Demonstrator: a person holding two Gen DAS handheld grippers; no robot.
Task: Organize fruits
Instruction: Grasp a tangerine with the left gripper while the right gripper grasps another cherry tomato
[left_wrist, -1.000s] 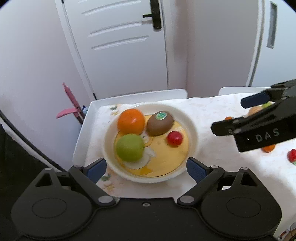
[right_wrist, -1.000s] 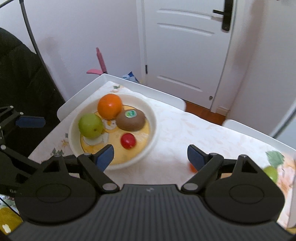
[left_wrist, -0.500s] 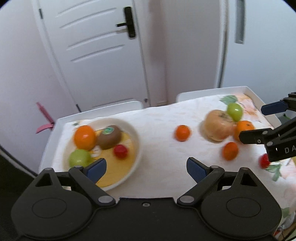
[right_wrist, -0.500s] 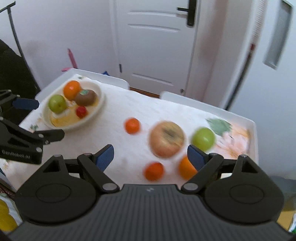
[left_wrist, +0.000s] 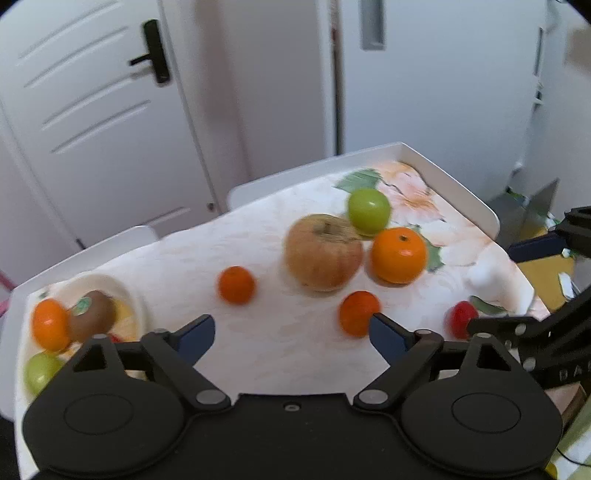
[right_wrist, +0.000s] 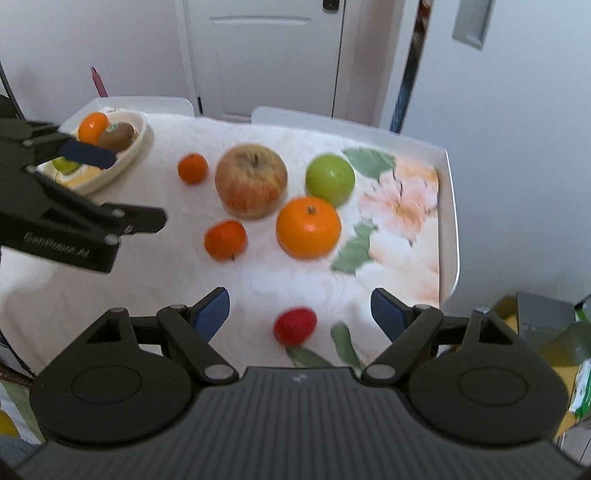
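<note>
Now, right claw (right_wrist: 299, 314): spread wide, empty, red fruit (right_wrist: 294, 325) on the surface (right_wrist: 258, 280) between its fingers
Left claw (left_wrist: 291, 332): spread wide, empty, small orange (left_wrist: 359, 312) just beside its right finger

White lettering on the side of the left gripper (right_wrist: 88, 184), seen from the right wrist, reads roughly "GenRobot.AI", blurred. The right gripper (left_wrist: 532, 284) carries pale letters cut off at the frame edge, not legible. The kiwi (right_wrist: 117, 136) bears a green sticker, unreadable.
</note>
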